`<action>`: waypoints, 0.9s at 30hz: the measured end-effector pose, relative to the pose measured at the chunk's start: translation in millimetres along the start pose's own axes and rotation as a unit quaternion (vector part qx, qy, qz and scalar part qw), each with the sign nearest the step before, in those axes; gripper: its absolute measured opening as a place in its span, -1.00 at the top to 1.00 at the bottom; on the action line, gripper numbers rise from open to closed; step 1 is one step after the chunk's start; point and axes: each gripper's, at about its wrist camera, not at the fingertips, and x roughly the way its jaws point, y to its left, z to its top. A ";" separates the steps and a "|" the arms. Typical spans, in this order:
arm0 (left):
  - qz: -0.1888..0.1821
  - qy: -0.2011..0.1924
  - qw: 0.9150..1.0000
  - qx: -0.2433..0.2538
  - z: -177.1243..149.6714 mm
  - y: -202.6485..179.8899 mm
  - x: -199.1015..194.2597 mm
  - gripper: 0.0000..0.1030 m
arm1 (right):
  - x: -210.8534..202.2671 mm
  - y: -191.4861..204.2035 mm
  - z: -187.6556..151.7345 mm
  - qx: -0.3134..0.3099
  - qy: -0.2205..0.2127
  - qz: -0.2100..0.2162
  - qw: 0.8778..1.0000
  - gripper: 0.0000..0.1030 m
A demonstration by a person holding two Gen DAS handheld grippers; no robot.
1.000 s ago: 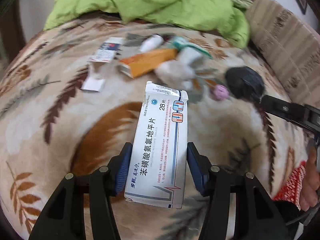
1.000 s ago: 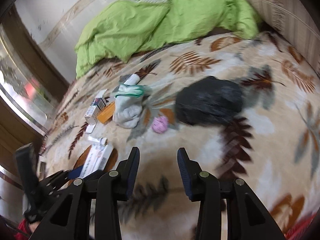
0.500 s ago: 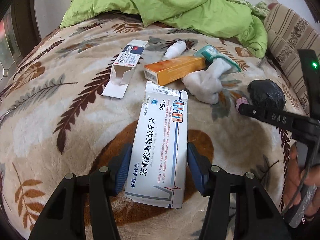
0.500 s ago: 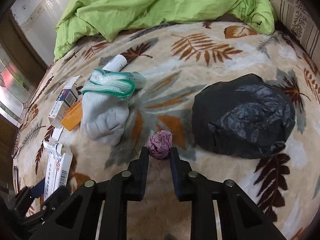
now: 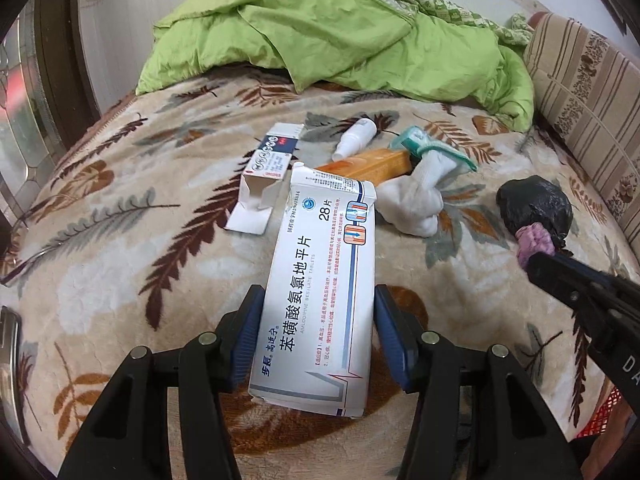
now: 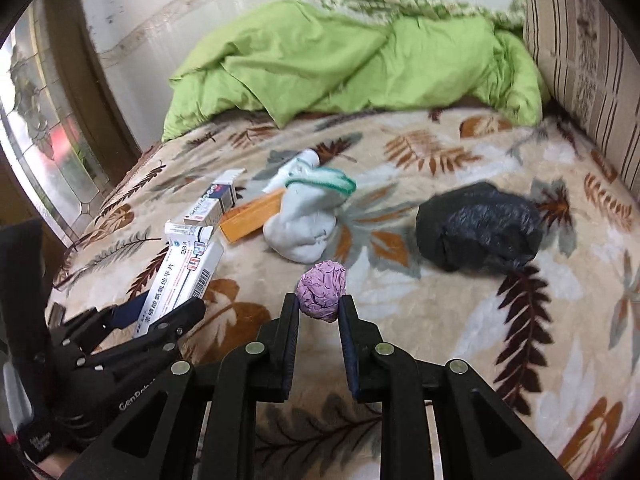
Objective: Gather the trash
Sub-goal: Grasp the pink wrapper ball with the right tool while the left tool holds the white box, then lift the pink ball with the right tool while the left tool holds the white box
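My left gripper (image 5: 316, 312) is shut on a long white medicine box (image 5: 320, 292), held above the leaf-patterned blanket; the box also shows in the right wrist view (image 6: 180, 280). My right gripper (image 6: 319, 312) is shut on a crumpled pink paper ball (image 6: 322, 291), lifted off the blanket; the ball also shows in the left wrist view (image 5: 534, 244). A crumpled black plastic bag (image 6: 480, 232) lies to the right of the ball. It also shows in the left wrist view (image 5: 534, 204).
On the blanket lie an open small white box (image 5: 266, 160), an orange box (image 5: 372, 164), a small white bottle (image 5: 356, 138) and a white sock with green cuff (image 5: 416, 196). A green quilt (image 5: 340, 40) is heaped at the back. A striped headboard (image 5: 592, 96) stands at right.
My right gripper closed on the pink paper ball and lifted it off the blanket. My left gripper kept holding the medicine box and moved back a little.
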 end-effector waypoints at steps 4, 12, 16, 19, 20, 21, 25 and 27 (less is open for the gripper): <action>0.007 -0.009 1.000 0.002 0.1 -1.4 -4.4 -0.04 | 0.1 0.5 1.7 -0.010 -0.012 -0.013 1.000 0.59; 0.015 -0.024 1.000 0.012 0.6 -3.6 -9.8 -0.04 | 0.4 3.1 2.2 -0.019 -0.020 -0.014 1.000 0.59; 0.015 -0.026 0.999 0.013 1.3 -3.6 -10.5 -0.04 | 0.1 3.7 1.5 -0.021 -0.020 -0.012 1.000 0.59; 0.015 -0.027 0.999 0.013 1.2 -3.6 -11.1 -0.04 | 1.0 2.9 1.0 -0.017 -0.019 -0.012 1.000 0.59; 0.015 -0.028 0.999 0.014 1.4 -3.6 -11.5 -0.04 | 1.2 2.4 1.1 -0.016 -0.018 -0.011 1.000 0.59; 0.016 -0.029 0.999 0.015 1.5 -3.8 -11.5 -0.04 | 1.5 2.0 1.3 -0.015 -0.017 -0.011 1.000 0.59; 0.016 -0.029 0.999 0.016 1.4 -4.0 -12.6 -0.04 | 1.3 0.9 1.6 -0.013 -0.017 -0.010 1.000 0.59; 0.015 -0.028 0.999 0.015 1.3 -3.9 -12.3 -0.04 | 1.2 0.5 1.8 -0.012 -0.017 -0.008 1.000 0.59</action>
